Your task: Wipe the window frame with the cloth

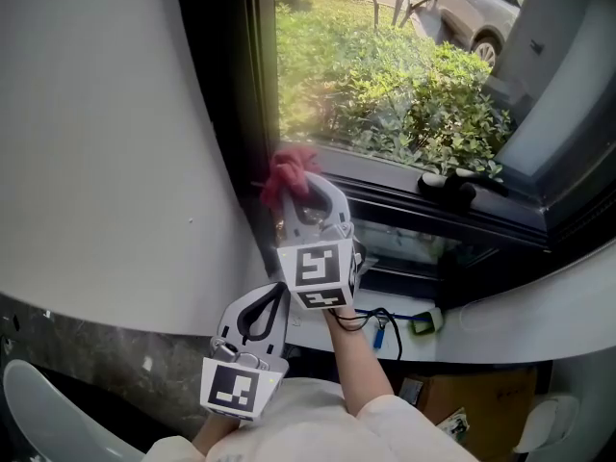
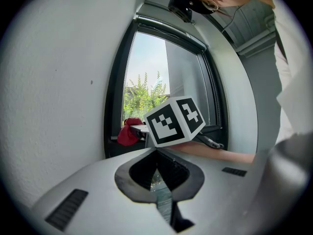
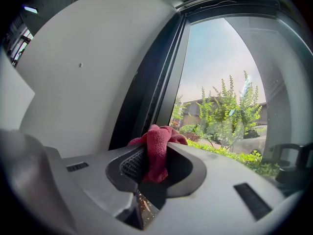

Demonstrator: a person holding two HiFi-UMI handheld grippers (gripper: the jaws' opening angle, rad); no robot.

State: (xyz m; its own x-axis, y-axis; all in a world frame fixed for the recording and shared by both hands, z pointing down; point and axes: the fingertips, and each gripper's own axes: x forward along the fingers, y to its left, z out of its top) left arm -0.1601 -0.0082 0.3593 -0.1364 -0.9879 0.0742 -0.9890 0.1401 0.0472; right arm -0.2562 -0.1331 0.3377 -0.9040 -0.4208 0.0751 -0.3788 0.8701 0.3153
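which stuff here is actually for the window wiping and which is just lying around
For the job:
- red cloth, clamped in the jaws of the right gripper
- dark window frame

Just lying about:
- blue and black cord
- cardboard box
- parked car outside
- left gripper, jaws together on nothing

Nubby cloth (image 3: 156, 151) — matt frame (image 3: 151, 82).

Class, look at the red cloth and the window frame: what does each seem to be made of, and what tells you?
Red cloth: probably terry or microfibre fabric, matte; nubby pile, soft bunched folds.
Window frame: likely coated metal, possibly plastic; dark, smooth, slight sheen, straight crisp edges.
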